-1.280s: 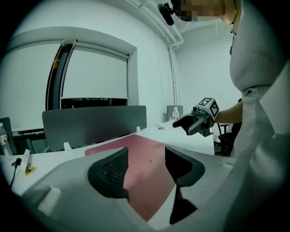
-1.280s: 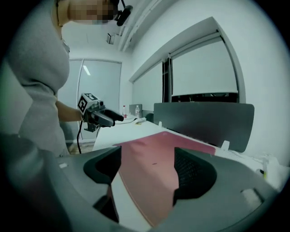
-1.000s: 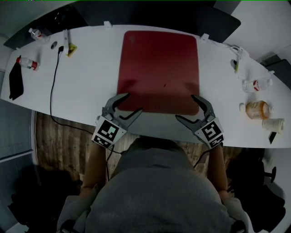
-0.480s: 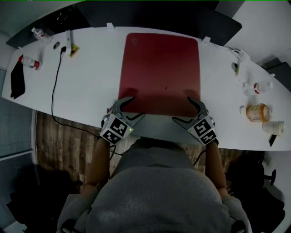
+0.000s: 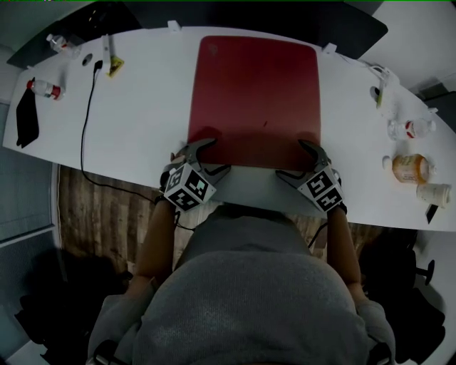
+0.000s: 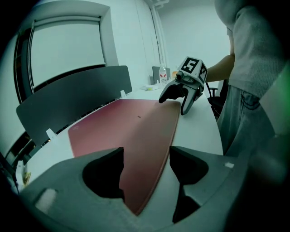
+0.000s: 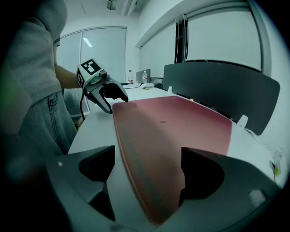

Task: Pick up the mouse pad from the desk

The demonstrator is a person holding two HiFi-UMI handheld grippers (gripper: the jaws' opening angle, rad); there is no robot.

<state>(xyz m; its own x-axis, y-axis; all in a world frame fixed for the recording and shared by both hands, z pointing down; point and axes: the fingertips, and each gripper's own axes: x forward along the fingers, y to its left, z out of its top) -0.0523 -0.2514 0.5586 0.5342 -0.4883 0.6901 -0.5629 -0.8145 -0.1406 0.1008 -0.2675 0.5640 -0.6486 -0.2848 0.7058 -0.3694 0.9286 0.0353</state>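
A large red mouse pad (image 5: 253,100) lies flat on the white desk (image 5: 142,107). My left gripper (image 5: 217,155) stands at its near left corner, open, its jaws having just been opening. In the left gripper view the pad's corner (image 6: 136,181) lies between the left gripper's (image 6: 146,154) jaws, and the pads do not press on it. My right gripper (image 5: 292,158) is at the near right corner, also open after widening. In the right gripper view the mouse pad (image 7: 181,122) has its corner between the right gripper's (image 7: 147,158) untouching jaws. Each gripper view shows the other gripper: the right one (image 6: 181,93) and the left one (image 7: 108,93).
A black cable (image 5: 85,121) runs over the desk's left part, near a small bottle (image 5: 43,89) and a black object (image 5: 25,117). Pill bottles (image 5: 412,167) stand at the right. A dark partition (image 5: 249,18) lines the far edge. The person stands at the near edge.
Both grippers have sunk toward the desk and now sit at the pad's near corners. Their jaws stand a little wider. The pad has not moved.
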